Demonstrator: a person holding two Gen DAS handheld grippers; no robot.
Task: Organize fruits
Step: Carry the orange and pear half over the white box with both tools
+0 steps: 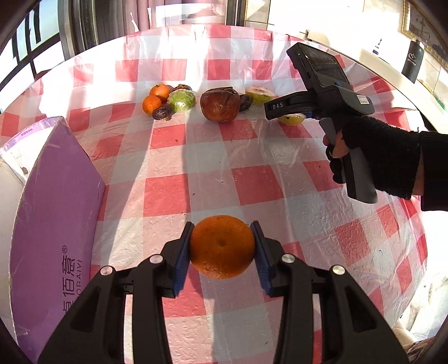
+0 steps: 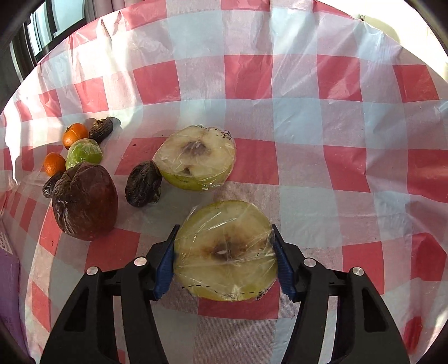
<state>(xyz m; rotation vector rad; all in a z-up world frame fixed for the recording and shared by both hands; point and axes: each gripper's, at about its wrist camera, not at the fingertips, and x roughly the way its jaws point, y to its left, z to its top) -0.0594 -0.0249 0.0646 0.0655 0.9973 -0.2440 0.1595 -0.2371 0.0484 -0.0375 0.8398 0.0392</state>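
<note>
Left wrist view hides most of one green fruit half behind the right gripper. The purple box is cut off at the edge. The left gripper has its jaws squeezed on a round orange above the checked cloth. The right gripper has its jaws pressed on a wrapped fruit half, pale with a brown middle, near the other fruits.

A red-and-white checked plastic cloth covers the counter, crinkled and glossy under strong sunlight. Dark-framed windows stand at the far left, with pale curtains behind the counter's far edge. A gold-framed picture hangs on the bright right wall.
</note>
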